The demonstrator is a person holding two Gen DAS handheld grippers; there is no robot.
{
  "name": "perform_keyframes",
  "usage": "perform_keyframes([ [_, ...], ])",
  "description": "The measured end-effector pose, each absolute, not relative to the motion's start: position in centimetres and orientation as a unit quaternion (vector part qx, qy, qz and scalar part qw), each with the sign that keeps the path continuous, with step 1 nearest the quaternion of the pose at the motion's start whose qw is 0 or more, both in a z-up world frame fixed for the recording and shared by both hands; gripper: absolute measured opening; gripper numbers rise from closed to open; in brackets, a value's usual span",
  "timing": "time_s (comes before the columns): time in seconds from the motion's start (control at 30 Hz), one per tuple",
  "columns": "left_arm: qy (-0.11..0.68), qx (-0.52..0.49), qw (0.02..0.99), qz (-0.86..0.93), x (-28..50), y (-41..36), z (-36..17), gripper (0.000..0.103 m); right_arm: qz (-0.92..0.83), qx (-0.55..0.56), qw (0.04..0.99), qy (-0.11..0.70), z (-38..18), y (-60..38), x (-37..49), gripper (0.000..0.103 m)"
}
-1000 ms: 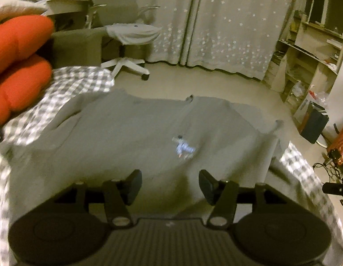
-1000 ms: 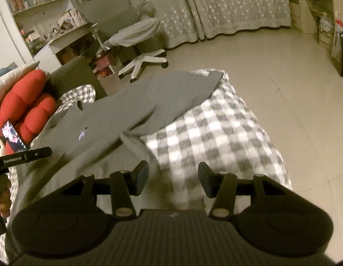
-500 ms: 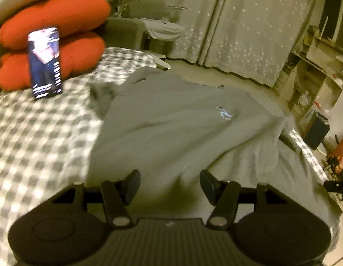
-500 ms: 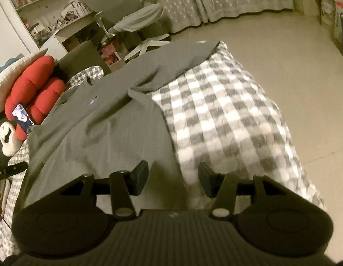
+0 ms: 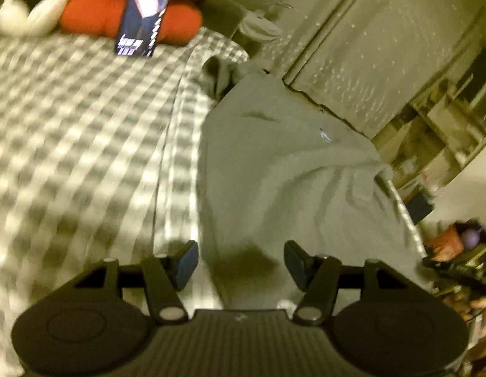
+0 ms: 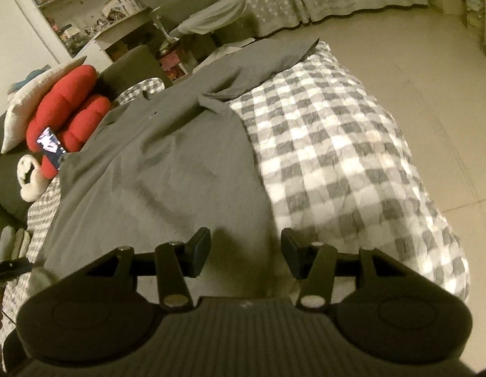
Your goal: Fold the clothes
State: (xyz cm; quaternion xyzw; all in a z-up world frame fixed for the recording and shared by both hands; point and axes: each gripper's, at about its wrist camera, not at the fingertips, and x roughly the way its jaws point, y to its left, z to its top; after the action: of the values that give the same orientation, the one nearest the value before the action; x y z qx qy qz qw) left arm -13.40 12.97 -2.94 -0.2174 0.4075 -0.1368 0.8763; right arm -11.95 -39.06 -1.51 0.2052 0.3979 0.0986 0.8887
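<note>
Lying spread over the grey-and-white checked bed cover [image 6: 337, 157], the large grey long-sleeved sweatshirt [image 6: 155, 182] is unfolded: its body is flat with shallow wrinkles, one sleeve stretches toward the far corner of the bed, and a small pale chest emblem [image 5: 324, 134] faces up.

Change over the last second: both cameras have swung from the garment's middle toward its near end. The left tool [image 5: 241, 259] has travelled sideways across the sweatshirt and now sits over the garment's left edge, where grey cloth meets checked cover; this view is motion-blurred, so the tool is probably not yet at rest. The right tool [image 6: 245, 254] has drawn back along the right edge, from the sleeve region to the near hem, and now hovers over the cloth just inside that edge.

Tool state: on each tool the two black pads stand wide apart with nothing between them; neither grips cloth.

Reading: the two tools appear to be taking up matching stations at the near corners of the sweatshirt, one per side, which suits a lengthwise fold from the hem. No fold shows in the garment.

Background: a red plush cushion [image 6: 67, 106] with a lit phone [image 5: 144, 15] propped against it lies at the bed's far left, clear of the garment.
</note>
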Motion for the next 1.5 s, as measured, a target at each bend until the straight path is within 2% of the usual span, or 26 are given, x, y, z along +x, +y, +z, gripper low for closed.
perform_keyframes([
  [0.17, 0.422, -0.278, 0.847, -0.163, -15.1, 14.2, -4.7, 0.059, 0.114, 0.239, 0.877, 0.401, -1.7, -39.6, -12.7, 0.051],
  [0.27, 0.422, -0.296, 0.84, -0.169, -15.6, 14.1, -5.4, 0.057, 0.122, 0.266, 0.865, 0.407, -1.8, -40.0, -12.7, 0.046],
  [0.33, 0.418, -0.304, 0.838, -0.173, -15.7, 13.9, -5.7, 0.056, 0.127, 0.28, 0.857, 0.413, -2.0, -40.1, -12.7, 0.039],
  [0.4, 0.415, -0.314, 0.836, -0.177, -15.6, 13.9, -6.0, 0.054, 0.125, 0.284, 0.853, 0.419, -2.1, -39.9, -12.6, 0.014],
  [0.47, 0.413, -0.326, 0.832, -0.177, -15.4, 14.0, -6.4, 0.047, 0.12, 0.287, 0.853, 0.418, -2.0, -39.9, -12.8, 0.008],
  [0.57, 0.413, -0.347, 0.823, -0.178, -15.2, 14.1, -7.0, 0.033, 0.12, 0.29, 0.86, 0.403, -1.1, -39.8, -13.7, 0.008],
  [0.6, 0.414, -0.353, 0.819, -0.18, -15.3, 14.1, -7.1, 0.031, 0.122, 0.29, 0.863, 0.395, -0.6, -39.7, -14.0, 0.008],
  [0.63, 0.414, -0.355, 0.818, -0.182, -15.3, 14.1, -7.2, 0.02, 0.126, 0.289, 0.866, 0.387, 0.1, -39.6, -14.4, 0.007],
  [0.67, 0.412, -0.355, 0.819, -0.185, -15.4, 14.2, -7.0, 0.005, 0.128, 0.288, 0.87, 0.379, 0.7, -39.6, -14.8, 0.007],
  [1.13, 0.311, -0.328, 0.857, -0.245, -18.6, 14.3, 1.1, 0.004, 0.121, 0.259, 0.919, 0.272, 8.7, -40.6, -19.2, 0.007],
  [1.3, 0.333, -0.307, 0.855, -0.253, -19.1, 13.3, 1.6, 0.004, 0.103, 0.258, 0.919, 0.278, 8.4, -40.9, -19.9, 0.007],
  [1.5, 0.376, -0.3, 0.848, -0.224, -19.0, 13.9, -0.6, 0.004, 0.081, 0.269, 0.906, 0.316, 5.9, -41.6, -20.1, 0.007],
])
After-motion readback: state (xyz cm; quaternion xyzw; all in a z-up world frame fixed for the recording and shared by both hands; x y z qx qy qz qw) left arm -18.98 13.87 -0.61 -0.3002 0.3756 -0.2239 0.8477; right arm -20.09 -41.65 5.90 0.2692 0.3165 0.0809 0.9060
